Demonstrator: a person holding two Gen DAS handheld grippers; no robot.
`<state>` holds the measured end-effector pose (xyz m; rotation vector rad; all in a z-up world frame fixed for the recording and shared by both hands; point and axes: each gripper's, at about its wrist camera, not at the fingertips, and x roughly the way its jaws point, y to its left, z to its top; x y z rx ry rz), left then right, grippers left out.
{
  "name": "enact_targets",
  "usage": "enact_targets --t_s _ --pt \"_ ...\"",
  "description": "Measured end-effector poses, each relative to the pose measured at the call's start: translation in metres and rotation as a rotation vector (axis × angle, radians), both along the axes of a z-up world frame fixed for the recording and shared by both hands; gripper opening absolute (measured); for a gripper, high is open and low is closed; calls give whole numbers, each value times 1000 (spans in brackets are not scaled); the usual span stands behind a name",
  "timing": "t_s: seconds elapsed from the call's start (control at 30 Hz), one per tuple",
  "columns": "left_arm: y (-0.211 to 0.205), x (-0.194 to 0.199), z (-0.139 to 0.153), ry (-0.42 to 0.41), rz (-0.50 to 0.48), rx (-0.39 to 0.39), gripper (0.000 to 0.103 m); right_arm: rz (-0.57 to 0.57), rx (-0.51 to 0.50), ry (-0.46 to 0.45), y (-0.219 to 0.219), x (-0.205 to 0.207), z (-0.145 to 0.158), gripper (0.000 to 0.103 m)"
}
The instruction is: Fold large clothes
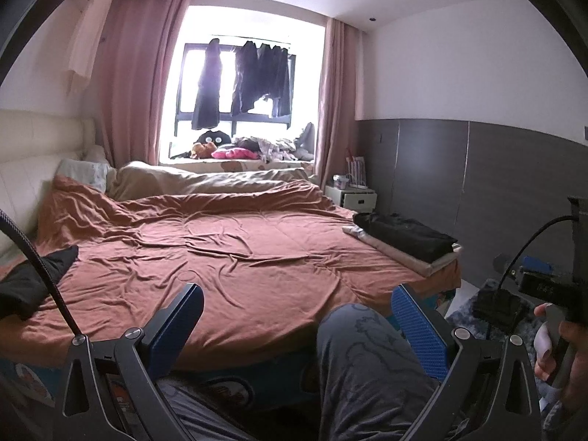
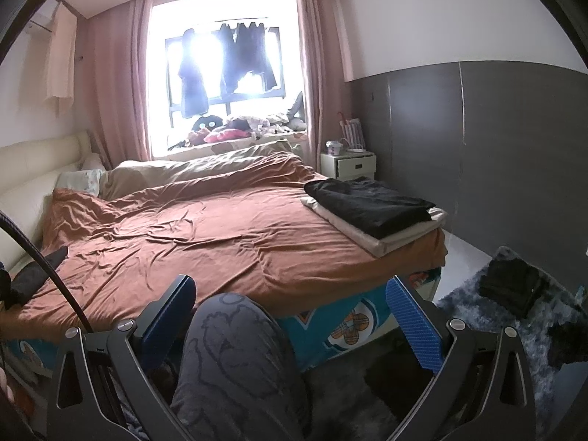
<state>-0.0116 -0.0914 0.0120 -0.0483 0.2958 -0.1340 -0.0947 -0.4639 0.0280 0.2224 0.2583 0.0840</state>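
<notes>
— Bedroom's what fills both views: a rust-brown bedspread (image 1: 235, 250), rumpled, across the middle of frame.
— And the clothes?
— Folded black garment (image 2: 371, 202) on a beige one (image 2: 382, 240), right of centre; another dark garment (image 1: 25, 279) at left edge.
— Grippers?
— Left gripper (image 1: 297, 330) and right gripper (image 2: 290, 321) both spread wide, holding nothing, low in frame over the person's knee (image 2: 235, 349).

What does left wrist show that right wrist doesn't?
Left wrist only: the right gripper's black body with the hand holding it, at the frame's right edge.

Right wrist only: the dark folded garment lying on the shaggy grey rug, and the bed's teal cartoon-print side.

Both: the rust-brown bedspread, the folded black garment on a beige folded cloth at the bed's right corner, and open blue-padded fingers.
</notes>
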Motion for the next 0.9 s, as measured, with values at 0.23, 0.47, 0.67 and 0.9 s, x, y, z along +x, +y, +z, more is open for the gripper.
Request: enact_targets --t_s 0.23,0.47,0.67,0.9 --pt "-1 -8 2 -13 12 -11 103 7 -4 0 -3 -3 -2 103" --pt "-3 -14 1 -27 13 -18 103 13 -5 3 -5 -3 -2 103" --pt "-1 -20 1 -36 22 -19 103 11 0 -3 -5 -7 -3 103" --pt "-1 -29 2 -49 25 -23 103 12 0 -10 -10 -10 -6 103"
